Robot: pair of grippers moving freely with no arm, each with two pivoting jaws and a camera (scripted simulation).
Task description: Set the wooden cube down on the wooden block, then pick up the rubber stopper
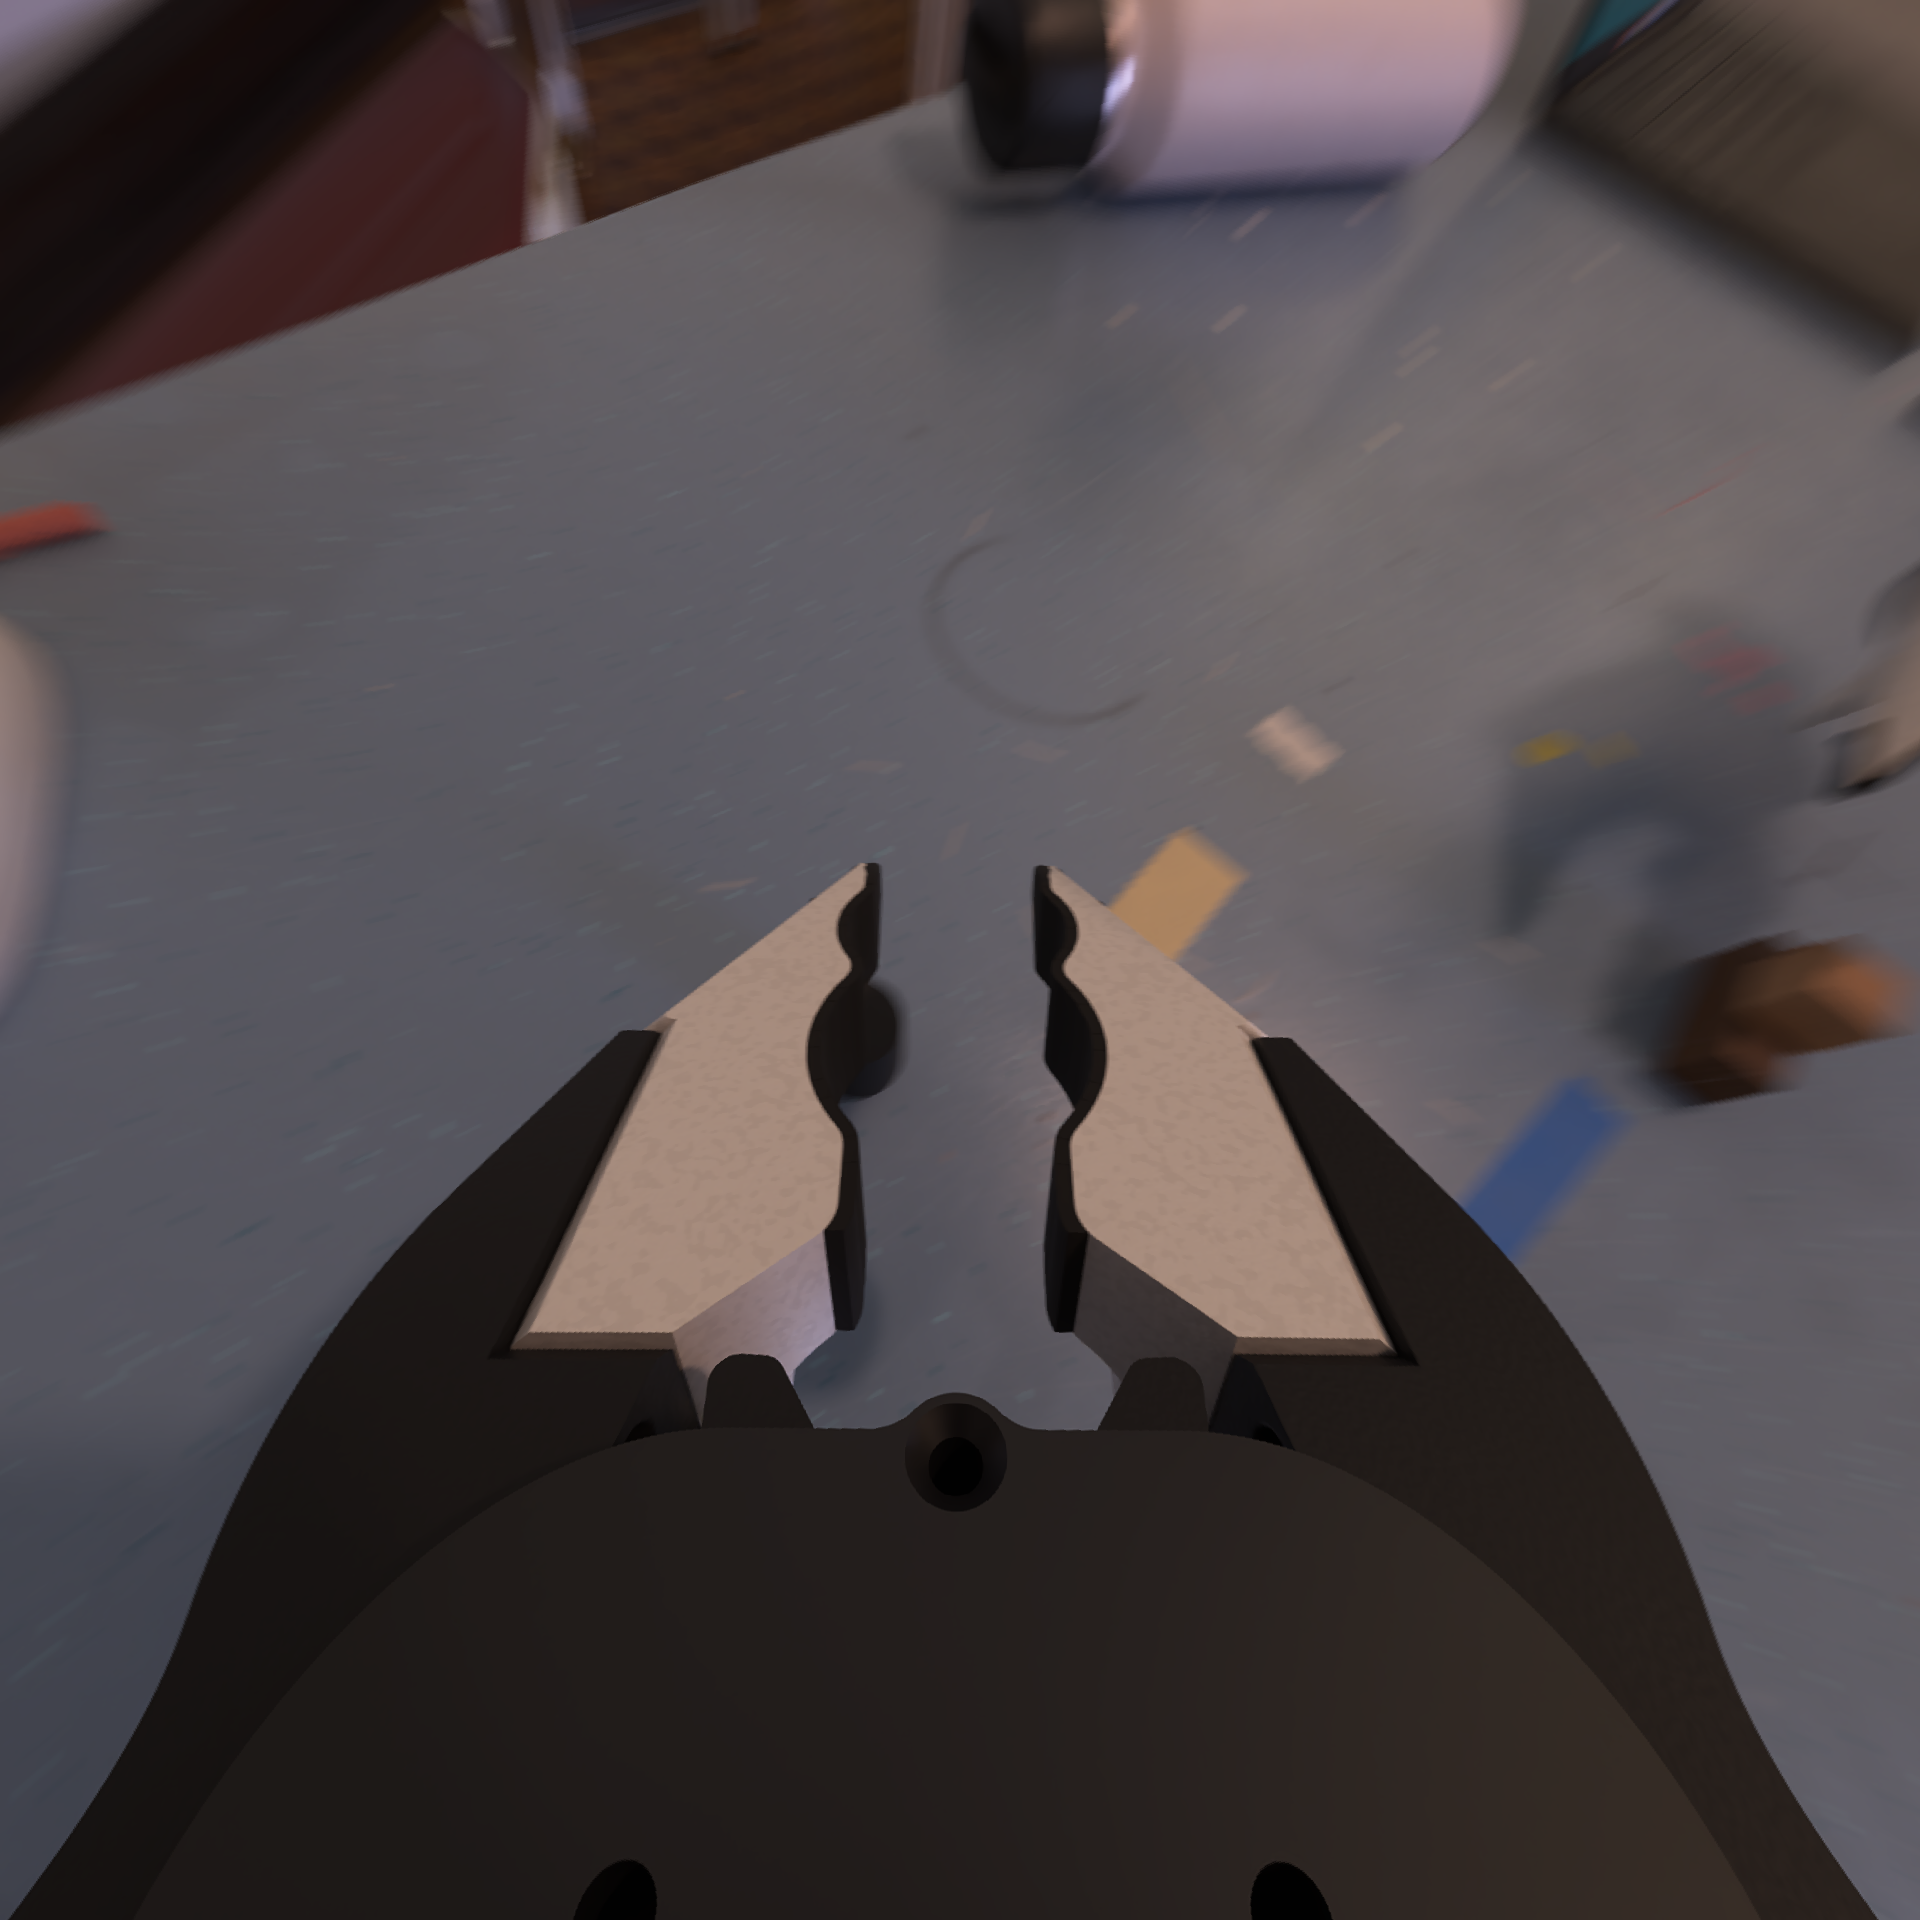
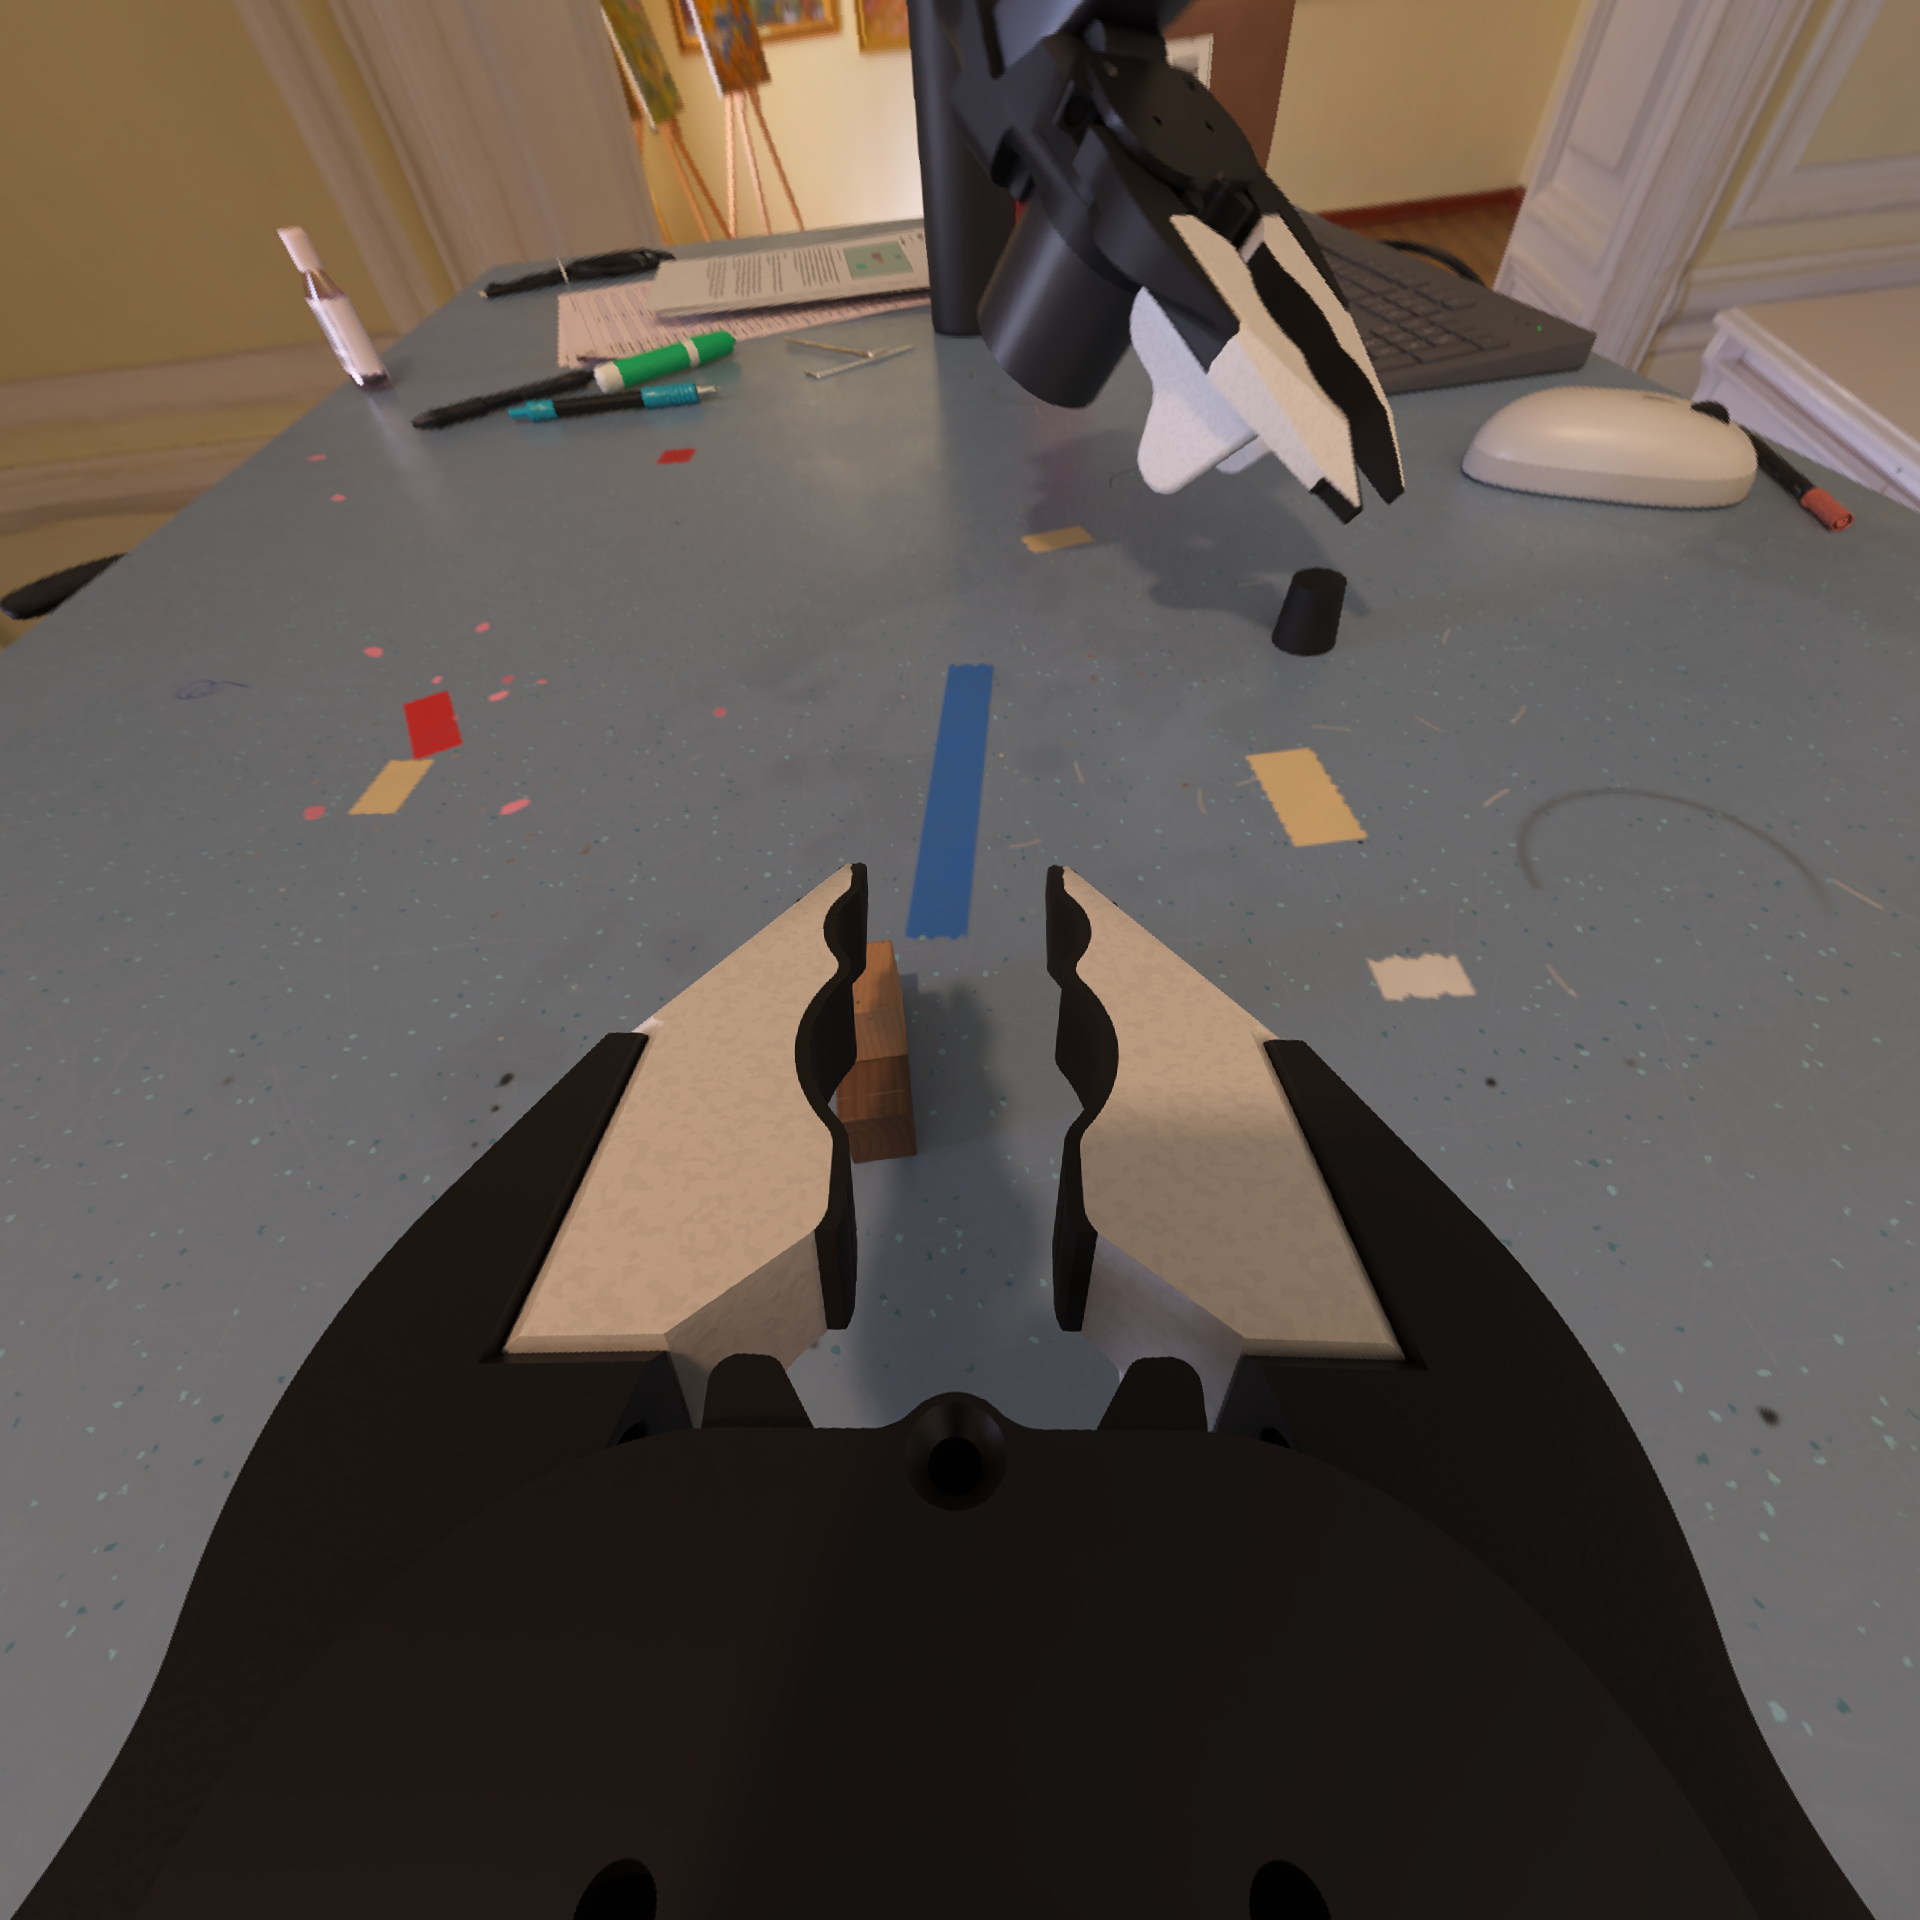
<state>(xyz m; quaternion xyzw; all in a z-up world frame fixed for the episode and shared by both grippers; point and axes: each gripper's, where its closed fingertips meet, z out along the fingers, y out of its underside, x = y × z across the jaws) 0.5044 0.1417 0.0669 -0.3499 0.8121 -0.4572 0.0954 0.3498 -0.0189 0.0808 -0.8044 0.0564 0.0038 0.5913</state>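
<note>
Black-padded, pale-faced fingers of the right gripper (image 2: pixel 956 883) stand apart with nothing between them, over the grey-blue speckled table (image 2: pixel 312 1039). Just behind its left finger (image 2: pixel 727 1091) stands the small light wooden cube (image 2: pixel 881 982) stacked on the darker brown wooden block (image 2: pixel 878 1112), both partly hidden by that finger and apart from the pads. A blue tape strip (image 2: pixel 954 800) runs away from the stack across the table.

In its own blurred view, the left gripper (image 1: pixel 956 883) has its jaws parted by a narrow gap and empty. The black tapered rubber stopper (image 1: pixel 876 1044) peeks out beside the inner edge of its left finger (image 1: pixel 727 1122), lying on the table below. From the right wrist view this gripper (image 2: pixel 1361 499) hangs tilted above the table, tips pointing down just above and apart from the stopper (image 2: pixel 1309 613).

Farther out lie tan tape patches (image 2: pixel 1304 795), a red patch (image 2: pixel 431 724), a white computer mouse (image 2: pixel 1610 462), a dark keyboard (image 2: pixel 1455 312), pens and a green marker (image 2: pixel 665 362), and papers (image 2: pixel 748 286)
</note>
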